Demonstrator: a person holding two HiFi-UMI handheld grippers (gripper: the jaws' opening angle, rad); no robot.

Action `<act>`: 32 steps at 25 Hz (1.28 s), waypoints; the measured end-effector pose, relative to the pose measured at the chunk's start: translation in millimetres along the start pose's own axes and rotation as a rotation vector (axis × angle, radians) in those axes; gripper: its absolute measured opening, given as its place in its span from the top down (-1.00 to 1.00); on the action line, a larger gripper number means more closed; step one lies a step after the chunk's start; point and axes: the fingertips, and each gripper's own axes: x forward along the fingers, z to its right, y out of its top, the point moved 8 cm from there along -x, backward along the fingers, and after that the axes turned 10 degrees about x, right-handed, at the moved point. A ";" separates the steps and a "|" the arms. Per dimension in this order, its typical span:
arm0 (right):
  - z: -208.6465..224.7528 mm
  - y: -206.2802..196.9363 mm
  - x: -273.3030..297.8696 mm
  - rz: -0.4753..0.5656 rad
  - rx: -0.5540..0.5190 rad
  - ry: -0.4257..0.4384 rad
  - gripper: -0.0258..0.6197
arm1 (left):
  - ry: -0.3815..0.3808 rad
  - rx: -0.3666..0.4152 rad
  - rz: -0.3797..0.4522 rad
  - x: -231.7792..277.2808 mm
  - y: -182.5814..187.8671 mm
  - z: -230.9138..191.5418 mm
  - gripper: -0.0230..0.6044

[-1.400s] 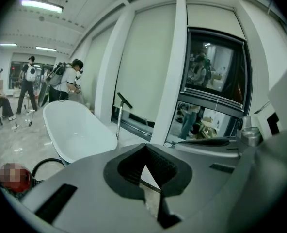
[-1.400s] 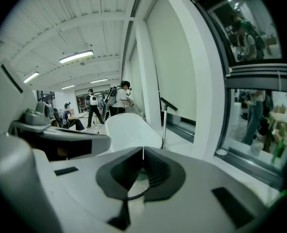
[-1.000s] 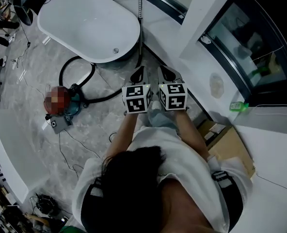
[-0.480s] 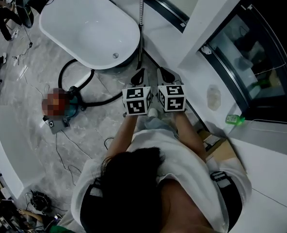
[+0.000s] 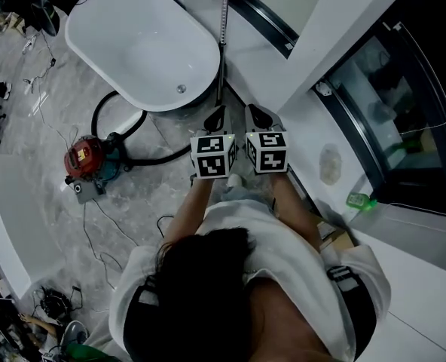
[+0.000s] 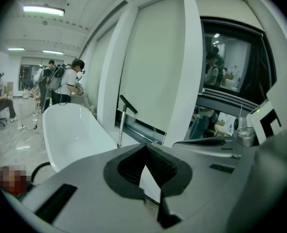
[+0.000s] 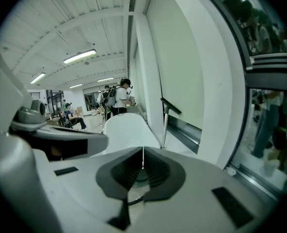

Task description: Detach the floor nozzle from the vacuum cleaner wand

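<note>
Near the middle of the frame, the left gripper (image 5: 216, 116) and right gripper (image 5: 259, 114) sit side by side. Both are squeezed shut with nothing in them. Just above them, the vacuum wand (image 5: 224, 21) stands by the white tub (image 5: 132, 44), with its black nozzle (image 7: 171, 106) on its top end.

The head view is bright, even and sharp, with a soft shadow under the white bathtub (image 5: 140, 47) and dark, reflective window glass (image 5: 404, 89) at the right. Both gripper views bulge strongly and fall to black corners. Ceiling strip lights (image 6: 43, 10) glare at the upper left.
</note>
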 end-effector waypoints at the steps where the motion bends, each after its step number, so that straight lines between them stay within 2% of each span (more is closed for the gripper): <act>1: 1.5 2.2 2.1 0.002 -0.003 0.003 0.87 | 0.005 -0.001 0.001 2.3 0.9 -0.5 0.92; 23: 19.3 21.0 33.7 -0.001 -0.028 0.047 0.87 | 0.050 -0.029 0.009 33.7 13.8 -3.3 0.92; 32: 29.0 24.1 35.5 -0.001 -0.001 0.024 0.87 | 0.050 -0.051 0.012 38.3 14.7 -5.4 0.91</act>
